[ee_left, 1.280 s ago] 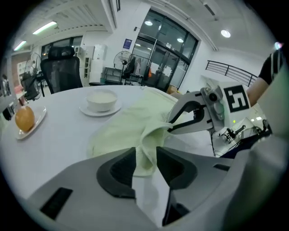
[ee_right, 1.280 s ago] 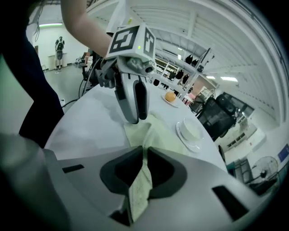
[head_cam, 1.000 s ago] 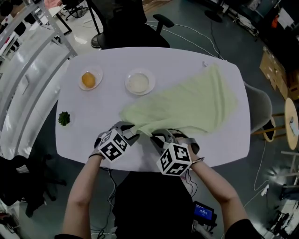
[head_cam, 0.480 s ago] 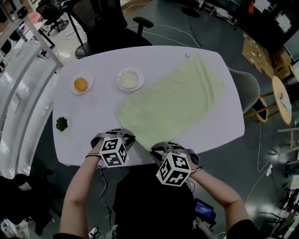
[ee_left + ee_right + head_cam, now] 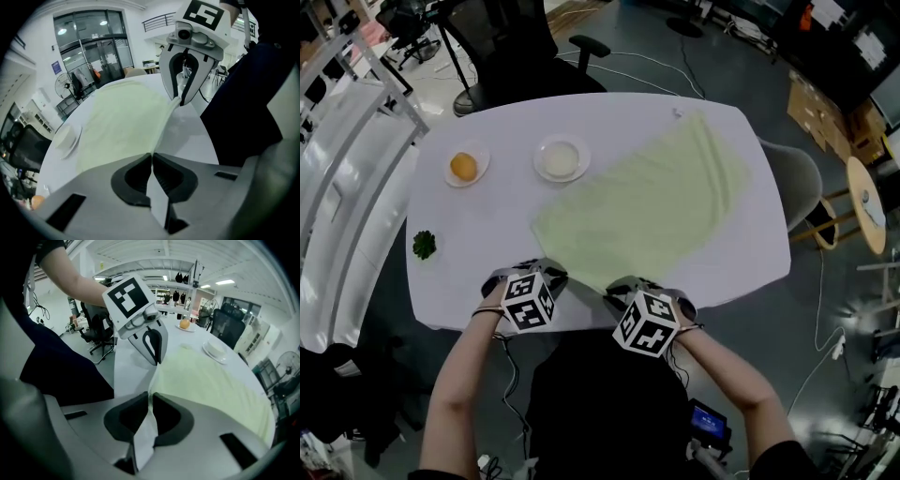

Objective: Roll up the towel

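Left gripper (image 5: 151, 155) and right gripper (image 5: 150, 398) tight on smooth pale-green rectangular towel (image 5: 647, 206)

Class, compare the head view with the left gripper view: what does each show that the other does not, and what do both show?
Only the head view: the green sprig near the left edge of the white table, and the person's left forearm. Only the left gripper view: the left gripper with jaws shut on the edge of the light green towel, and glass doors behind. Both: towel, white dish, table, and the right gripper at the towel's near edge.
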A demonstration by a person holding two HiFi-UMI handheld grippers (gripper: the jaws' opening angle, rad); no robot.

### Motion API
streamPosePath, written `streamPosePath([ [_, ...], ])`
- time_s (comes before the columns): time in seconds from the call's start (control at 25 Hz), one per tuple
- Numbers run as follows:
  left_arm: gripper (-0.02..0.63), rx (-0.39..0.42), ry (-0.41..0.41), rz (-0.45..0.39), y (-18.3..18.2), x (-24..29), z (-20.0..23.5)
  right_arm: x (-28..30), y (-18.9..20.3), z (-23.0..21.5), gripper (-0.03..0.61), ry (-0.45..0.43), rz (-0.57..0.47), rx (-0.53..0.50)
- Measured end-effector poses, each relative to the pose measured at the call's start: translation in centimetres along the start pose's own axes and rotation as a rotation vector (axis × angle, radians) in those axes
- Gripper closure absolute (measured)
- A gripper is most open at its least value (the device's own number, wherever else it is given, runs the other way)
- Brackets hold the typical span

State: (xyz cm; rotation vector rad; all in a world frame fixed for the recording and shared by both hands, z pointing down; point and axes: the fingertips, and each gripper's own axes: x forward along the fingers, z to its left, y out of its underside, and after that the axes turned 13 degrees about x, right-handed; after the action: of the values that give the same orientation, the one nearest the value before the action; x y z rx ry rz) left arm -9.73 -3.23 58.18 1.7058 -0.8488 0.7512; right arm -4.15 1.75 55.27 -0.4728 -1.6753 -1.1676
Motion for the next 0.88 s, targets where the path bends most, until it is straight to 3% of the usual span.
streamPosePath([
  [0.28, 0.588, -0.21, -0.074, -0.058, -1.0, -1.0, 3.8, -1.5, -3.4, -7.4, 0.537, 0.009, -0.047, -0.006],
  [0.44, 0.588, -0.312, -0.138, -0.047, -0.7, -1.2, 7.0, -0.9, -5.3, -11.6, 0.535, -0.01, -0.039, -0.007],
  [0.64, 0.588, -0.37, -0.206, 0.024, 0.4, -0.1, 10.3, 1.4, -6.2, -15.4, 0.535, -0.022, -0.003, -0.014],
  [0.88, 0.588, -0.4, -0.246, 0.096, 1.5, 2.4, 13.0, 4.2, -5.7, -19.6, 0.532, 0.022, 0.015, 0.038],
])
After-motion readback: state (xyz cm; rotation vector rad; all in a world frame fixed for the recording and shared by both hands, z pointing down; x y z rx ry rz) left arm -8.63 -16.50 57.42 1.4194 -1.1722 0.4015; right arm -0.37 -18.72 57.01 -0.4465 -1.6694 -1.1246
